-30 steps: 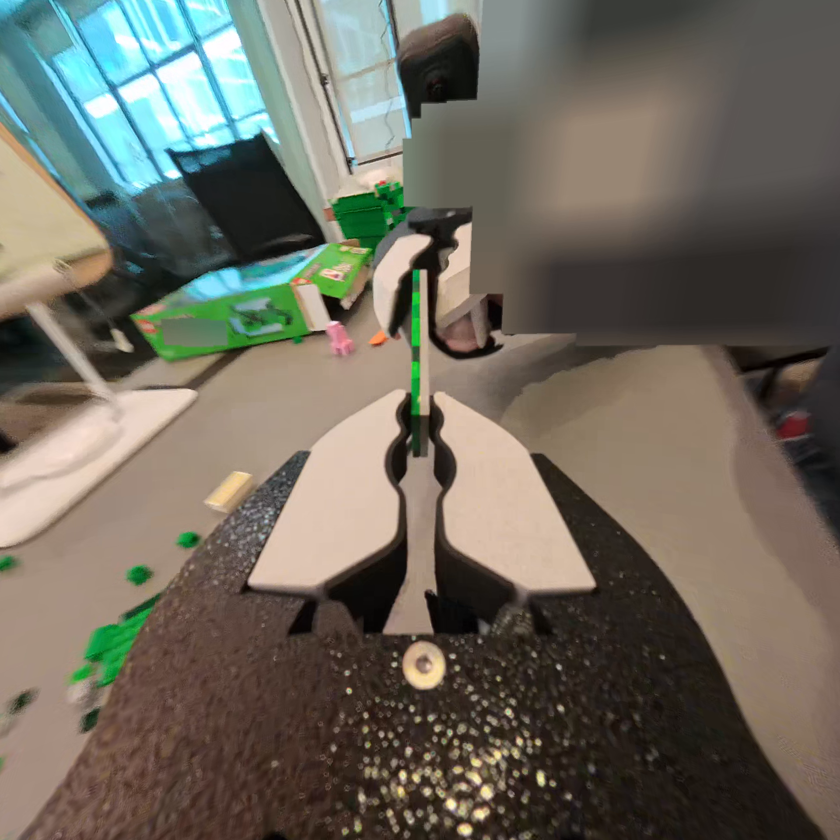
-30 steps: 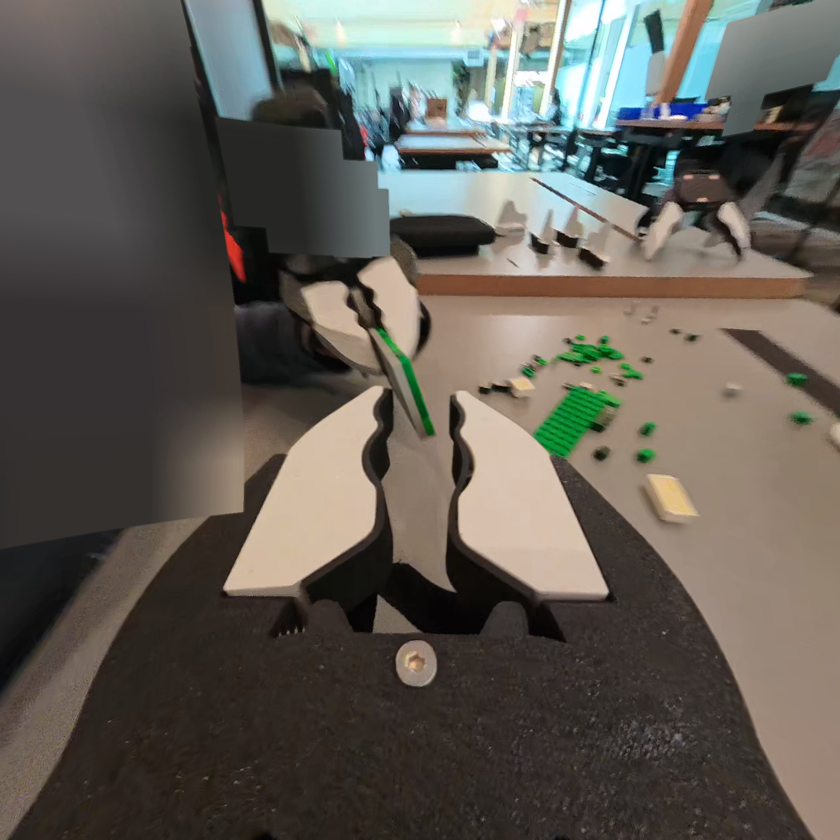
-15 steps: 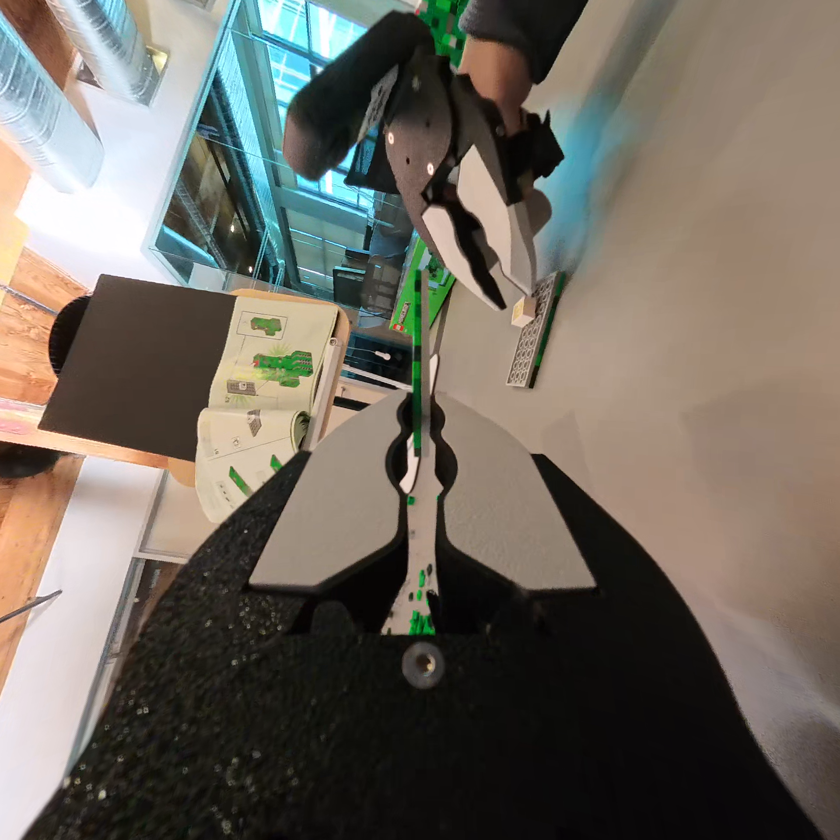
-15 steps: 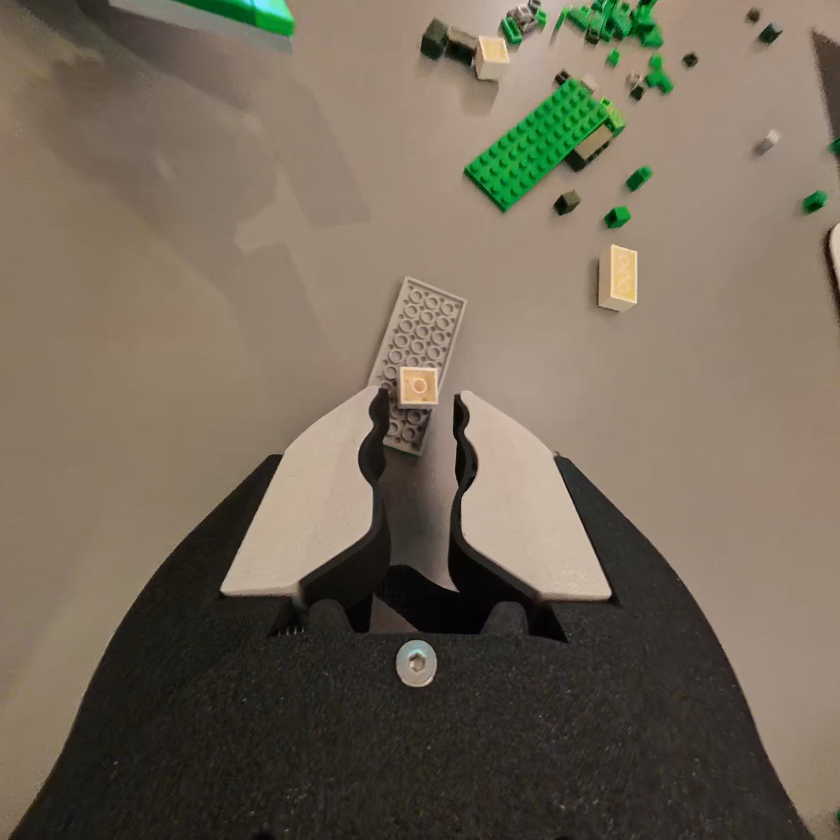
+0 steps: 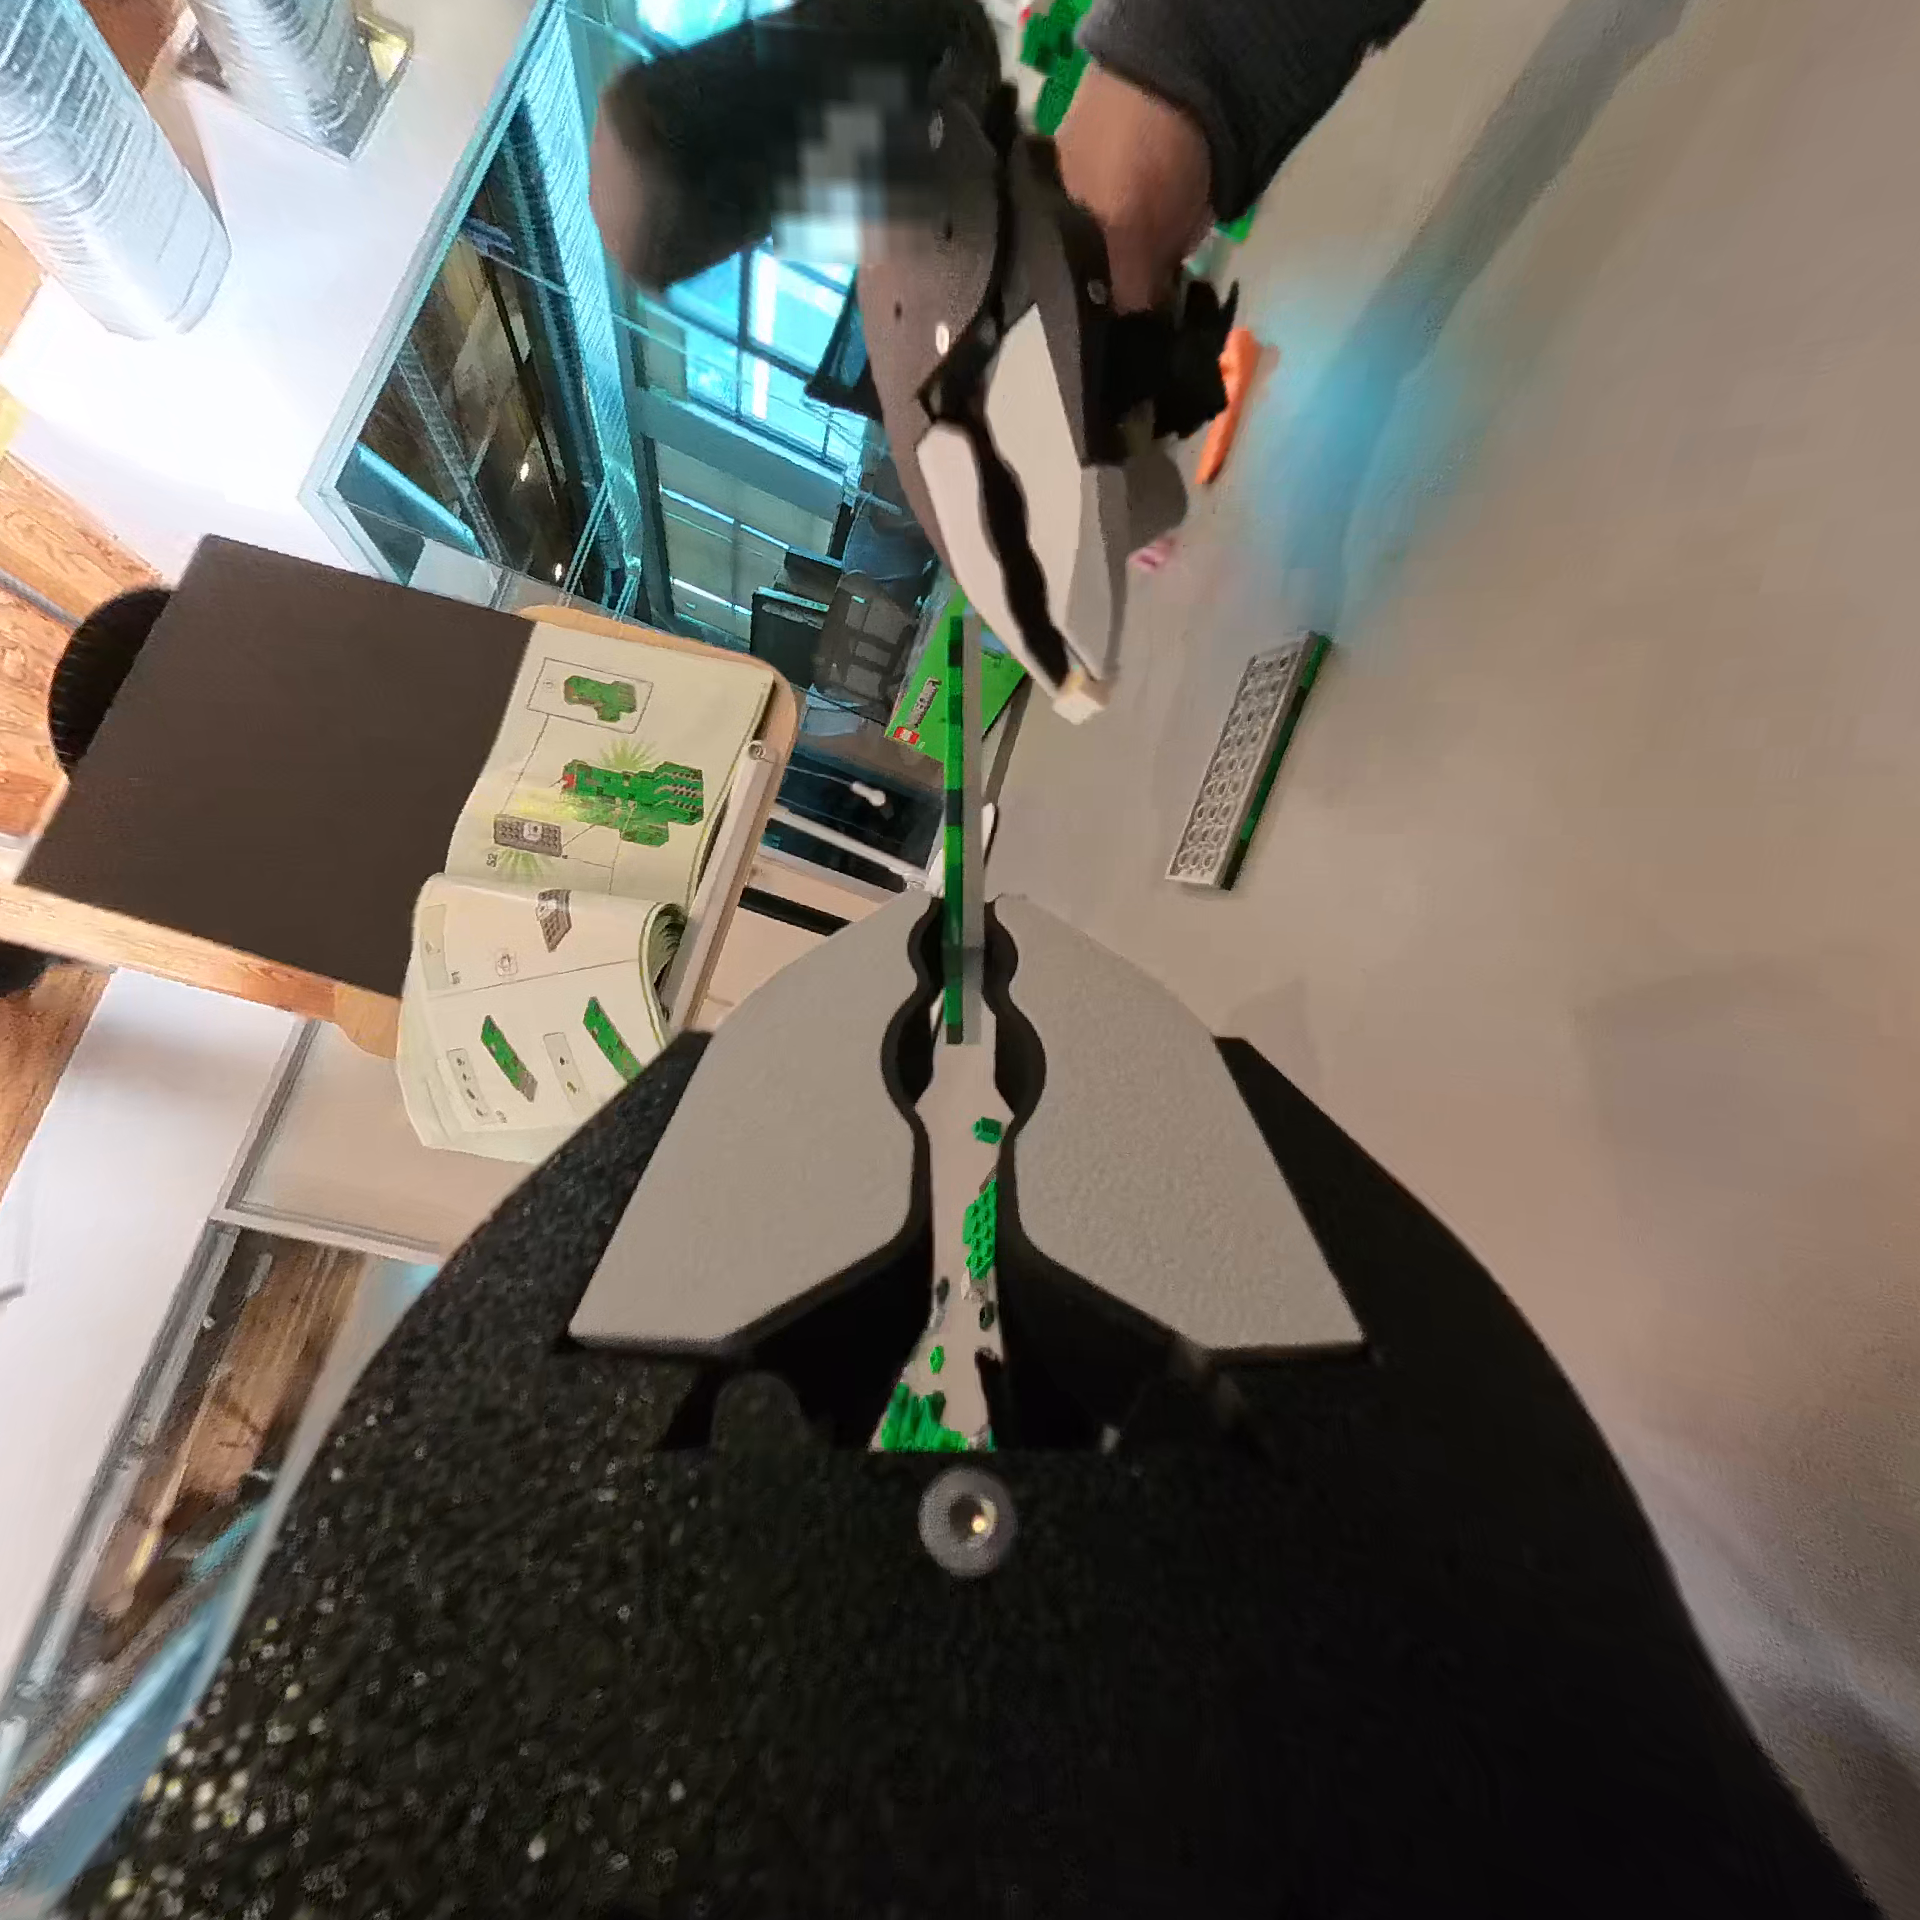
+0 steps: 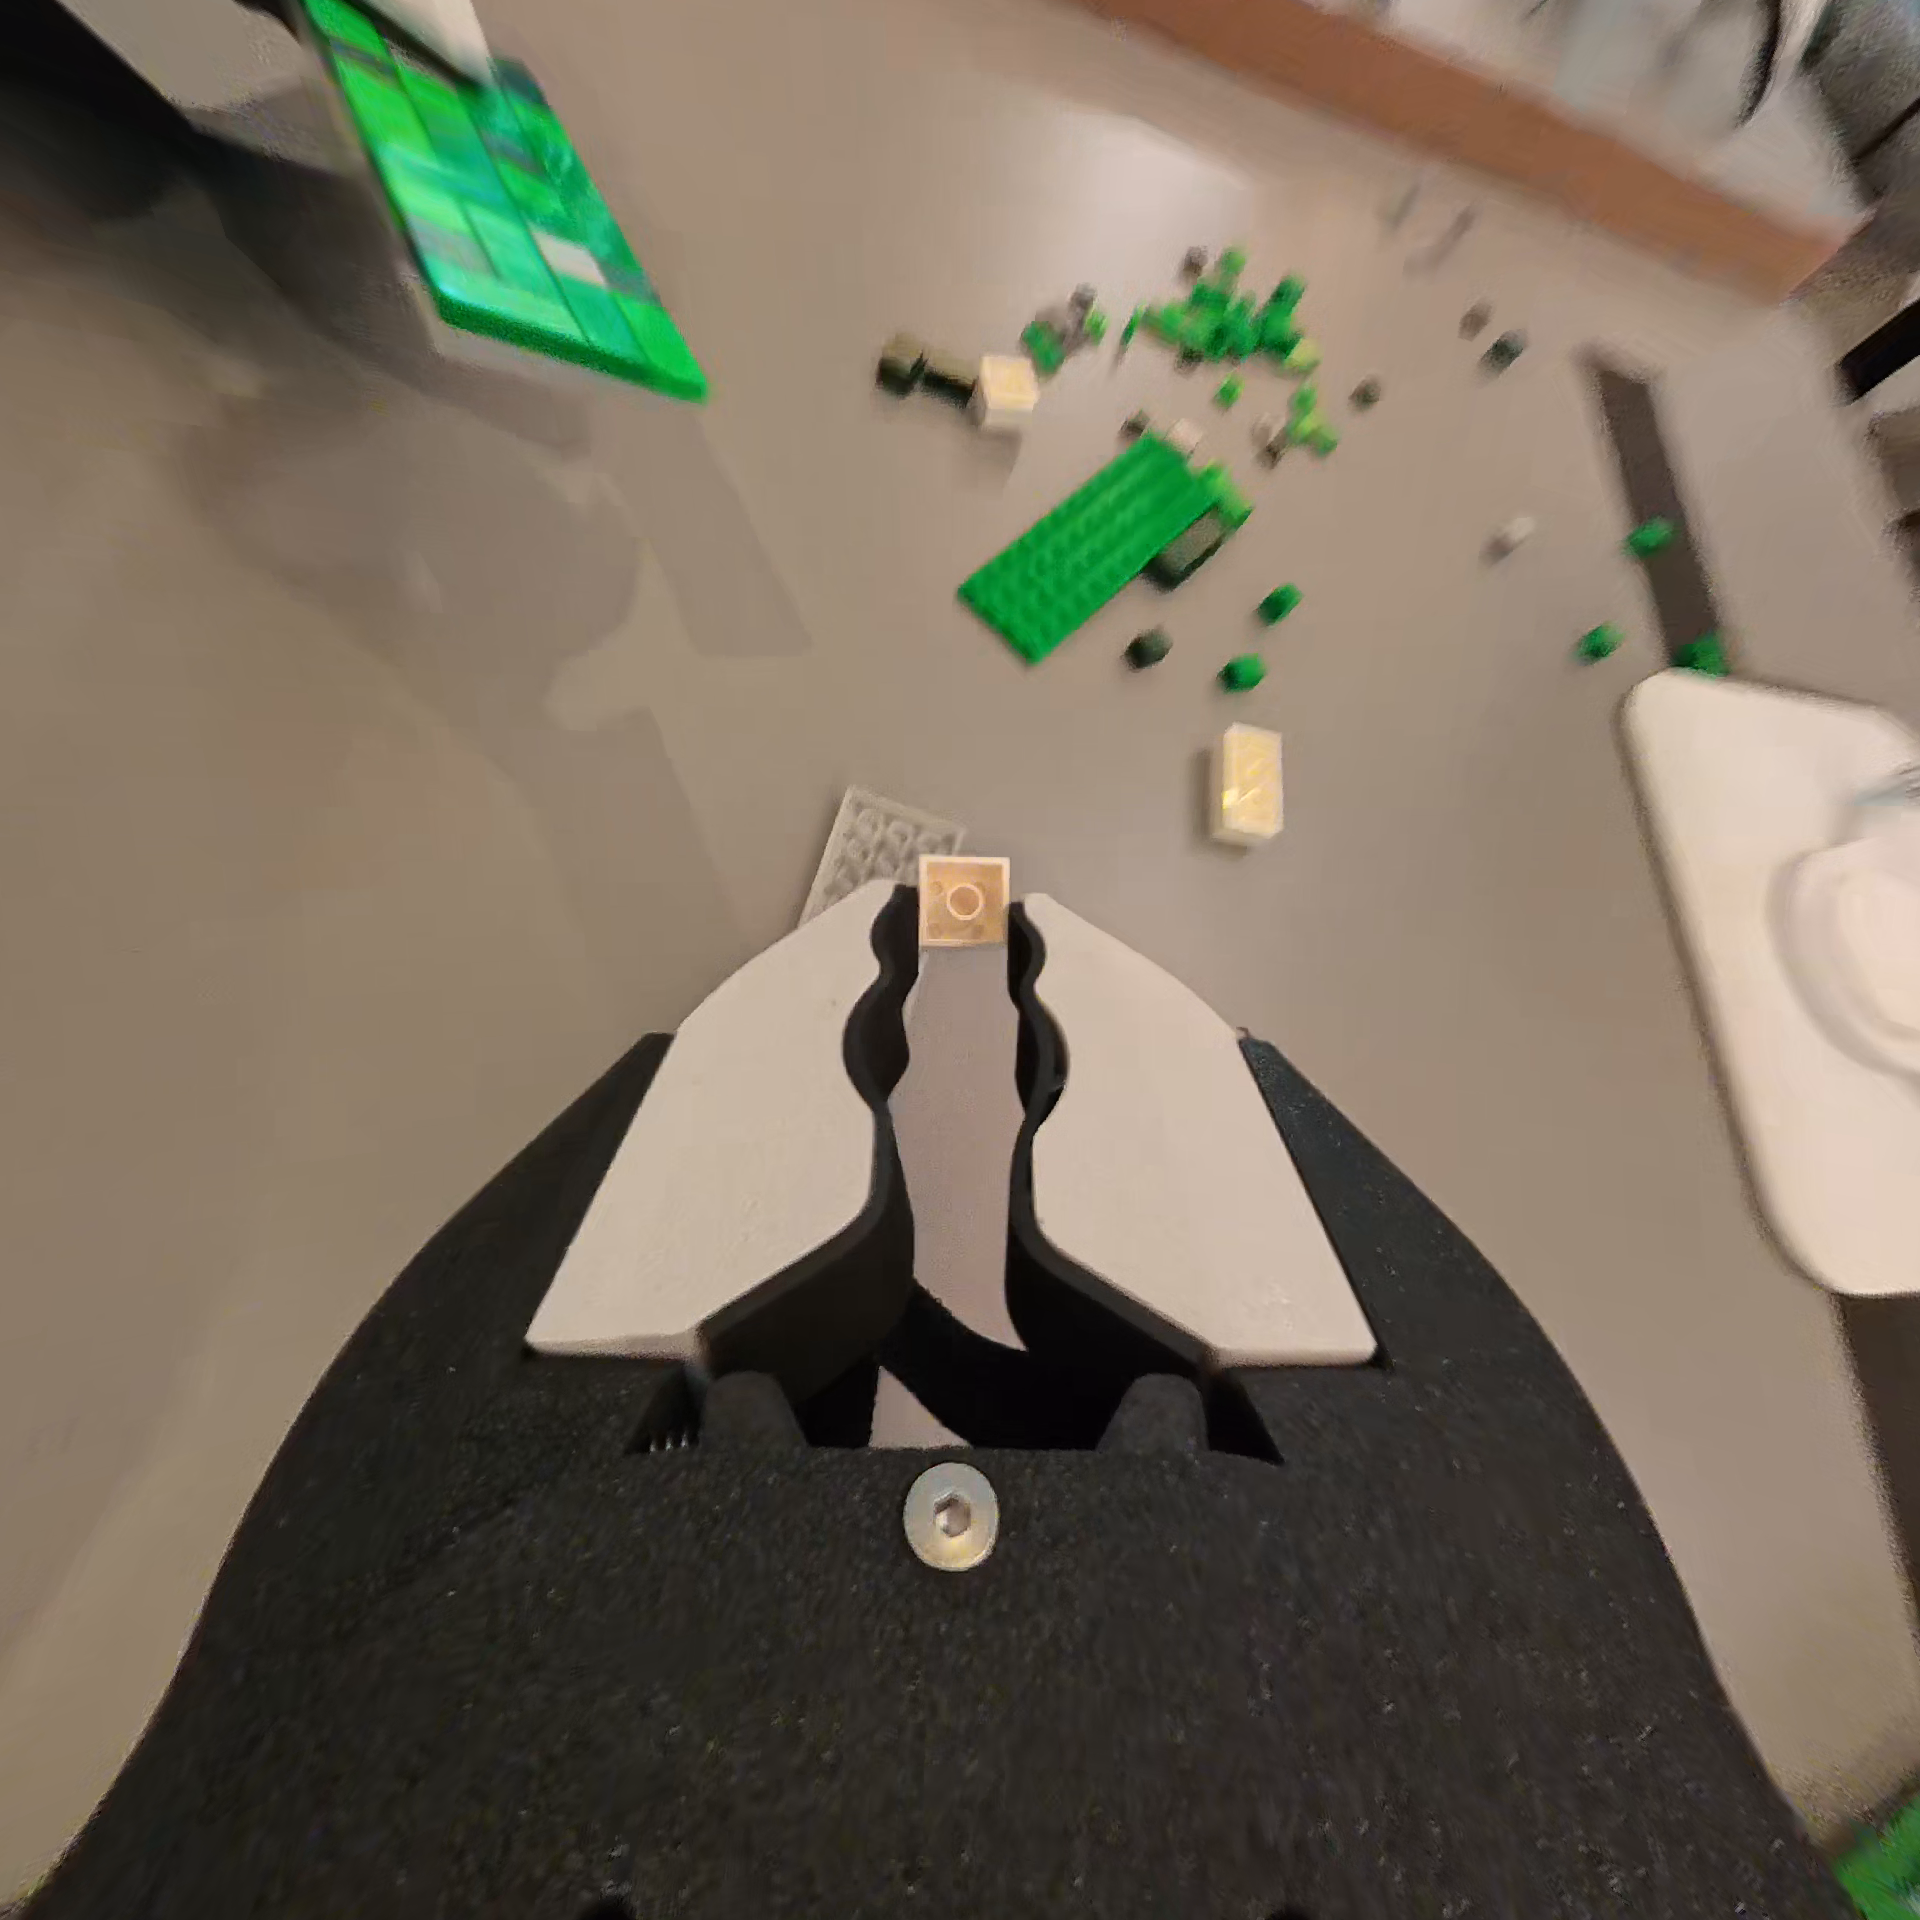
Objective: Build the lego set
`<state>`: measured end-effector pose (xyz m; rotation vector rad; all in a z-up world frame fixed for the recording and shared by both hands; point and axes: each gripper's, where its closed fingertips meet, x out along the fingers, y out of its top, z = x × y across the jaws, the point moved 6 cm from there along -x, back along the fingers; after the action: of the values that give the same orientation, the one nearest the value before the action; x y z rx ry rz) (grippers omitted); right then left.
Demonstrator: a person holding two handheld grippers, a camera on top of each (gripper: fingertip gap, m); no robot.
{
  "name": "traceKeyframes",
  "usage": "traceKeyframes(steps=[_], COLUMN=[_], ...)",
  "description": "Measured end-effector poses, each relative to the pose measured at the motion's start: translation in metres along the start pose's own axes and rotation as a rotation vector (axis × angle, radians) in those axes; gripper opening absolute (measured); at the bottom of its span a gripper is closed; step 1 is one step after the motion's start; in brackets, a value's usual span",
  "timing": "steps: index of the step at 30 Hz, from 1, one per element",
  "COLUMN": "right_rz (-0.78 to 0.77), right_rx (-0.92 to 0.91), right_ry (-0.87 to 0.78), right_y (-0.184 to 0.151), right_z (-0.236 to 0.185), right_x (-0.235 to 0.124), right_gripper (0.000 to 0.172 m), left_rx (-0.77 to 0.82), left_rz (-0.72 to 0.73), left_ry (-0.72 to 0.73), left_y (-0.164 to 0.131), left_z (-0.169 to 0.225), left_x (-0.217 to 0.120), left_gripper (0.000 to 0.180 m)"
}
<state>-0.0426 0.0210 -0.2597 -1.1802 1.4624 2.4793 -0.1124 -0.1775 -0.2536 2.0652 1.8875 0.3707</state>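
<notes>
Your right gripper (image 6: 964,902) is clamped on a small tan square brick (image 6: 963,900), both pads pressing its sides, just above the grey plate (image 6: 878,847) lying on the table (image 6: 416,831). Your left gripper (image 5: 964,935) pinches a thin green-and-grey plate assembly (image 5: 962,790) edge-on. Beyond the grey plate lie a cream brick (image 6: 1247,781), then a green plate (image 6: 1091,540) among scattered green pieces.

we see the grey plate (image 6: 883,847) only partly: the right gripper (image 6: 966,914) hides its near end. up-table of that plate, the small green pieces (image 6: 1226,322) blur together. the green panel (image 6: 499,197) runs off the top edge.
</notes>
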Motion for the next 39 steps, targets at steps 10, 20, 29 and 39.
traceKeyframes(steps=[10, 20, 29, 39], right_rz=[0.156, 0.032, -0.073, -0.123], right_rx=[-0.539, -0.611, -0.524, -0.499], right_ry=[-0.218, 0.002, 0.130, 0.171], right_y=[0.104, 0.109, 0.094, 0.097], right_z=[-0.049, -0.060, -0.063, -0.063], right_x=[-0.046, -0.020, 0.007, 0.013], right_gripper=[0.016, 0.016, 0.016, 0.016], left_rx=[-1.315, -2.087, -2.228, -2.228], left_rz=[0.033, 0.031, 0.022, 0.009], left_ry=[-0.360, -0.832, -0.921, -0.931], left_y=[0.002, -0.021, -0.031, -0.033], left_z=[-0.049, -0.018, 0.003, 0.005], left_x=[0.010, 0.017, 0.020, 0.022], left_gripper=[0.005, 0.006, 0.006, 0.006])
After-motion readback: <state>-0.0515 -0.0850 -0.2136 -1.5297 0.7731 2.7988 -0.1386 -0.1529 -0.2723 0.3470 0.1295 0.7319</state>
